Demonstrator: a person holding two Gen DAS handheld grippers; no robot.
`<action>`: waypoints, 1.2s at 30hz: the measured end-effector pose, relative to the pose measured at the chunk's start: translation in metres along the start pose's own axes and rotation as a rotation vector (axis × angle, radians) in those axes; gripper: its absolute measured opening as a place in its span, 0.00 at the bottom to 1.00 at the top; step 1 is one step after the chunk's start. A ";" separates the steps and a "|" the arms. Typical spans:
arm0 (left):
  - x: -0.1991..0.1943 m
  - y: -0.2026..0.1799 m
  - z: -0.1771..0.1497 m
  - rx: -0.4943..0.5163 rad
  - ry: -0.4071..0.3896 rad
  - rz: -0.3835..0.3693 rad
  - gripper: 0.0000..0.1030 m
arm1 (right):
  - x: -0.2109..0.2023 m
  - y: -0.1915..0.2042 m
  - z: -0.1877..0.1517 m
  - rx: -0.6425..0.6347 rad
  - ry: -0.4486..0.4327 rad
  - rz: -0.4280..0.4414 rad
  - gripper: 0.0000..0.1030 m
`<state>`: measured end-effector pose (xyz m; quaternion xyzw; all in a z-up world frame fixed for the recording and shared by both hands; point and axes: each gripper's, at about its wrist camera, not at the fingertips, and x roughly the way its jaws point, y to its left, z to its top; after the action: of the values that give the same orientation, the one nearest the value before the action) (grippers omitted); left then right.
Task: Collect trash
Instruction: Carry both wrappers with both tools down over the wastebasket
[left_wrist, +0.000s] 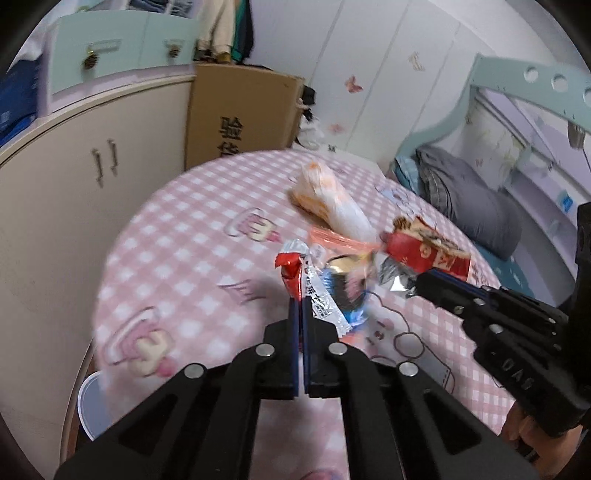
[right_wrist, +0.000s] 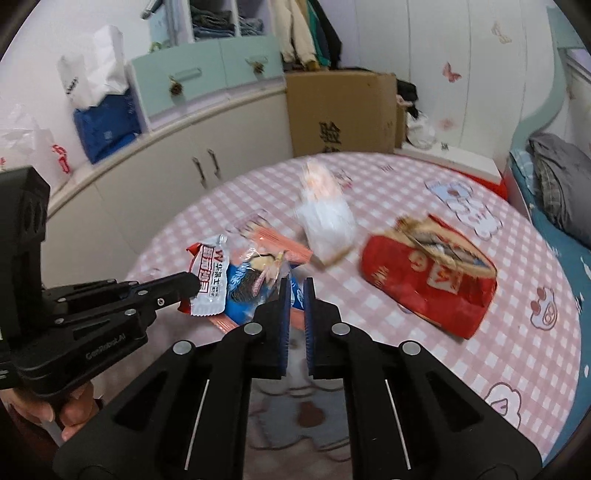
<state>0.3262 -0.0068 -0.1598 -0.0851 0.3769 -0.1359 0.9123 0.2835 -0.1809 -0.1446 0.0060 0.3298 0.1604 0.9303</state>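
Observation:
My left gripper (left_wrist: 298, 306) is shut on a red and silver snack wrapper (left_wrist: 295, 269), which sticks up from its tips; in the right wrist view the left gripper (right_wrist: 190, 283) comes in from the left, pinching that wrapper (right_wrist: 210, 284). The right gripper (right_wrist: 295, 295) has its jaws nearly together on the edge of a blue wrapper (right_wrist: 243, 291). From the left wrist view the right gripper (left_wrist: 419, 286) reaches in from the right, with crumpled foil at its tips next to the blue wrapper (left_wrist: 351, 291). A red snack bag (right_wrist: 428, 291) lies torn open to the right.
On the pink checked tablecloth (right_wrist: 424, 206) also lie a white and orange bag (right_wrist: 325, 225) and a thin orange wrapper (right_wrist: 284, 243). A white tub (left_wrist: 90, 402) sits below the table's left edge. Behind are cabinets (right_wrist: 207, 173), a cardboard box (right_wrist: 340, 110) and a bed (left_wrist: 476, 206).

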 end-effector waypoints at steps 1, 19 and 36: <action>-0.008 0.007 -0.001 -0.010 -0.009 0.004 0.01 | -0.004 0.008 0.003 -0.009 -0.012 0.011 0.07; -0.103 0.151 -0.046 -0.209 -0.079 0.200 0.01 | 0.016 0.162 0.018 -0.140 0.017 0.212 0.05; -0.091 0.153 -0.064 -0.201 -0.035 0.165 0.01 | 0.052 0.083 -0.034 -0.065 0.201 -0.101 0.57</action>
<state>0.2471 0.1631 -0.1839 -0.1473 0.3781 -0.0205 0.9137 0.2755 -0.0896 -0.1934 -0.0570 0.4161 0.1238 0.8991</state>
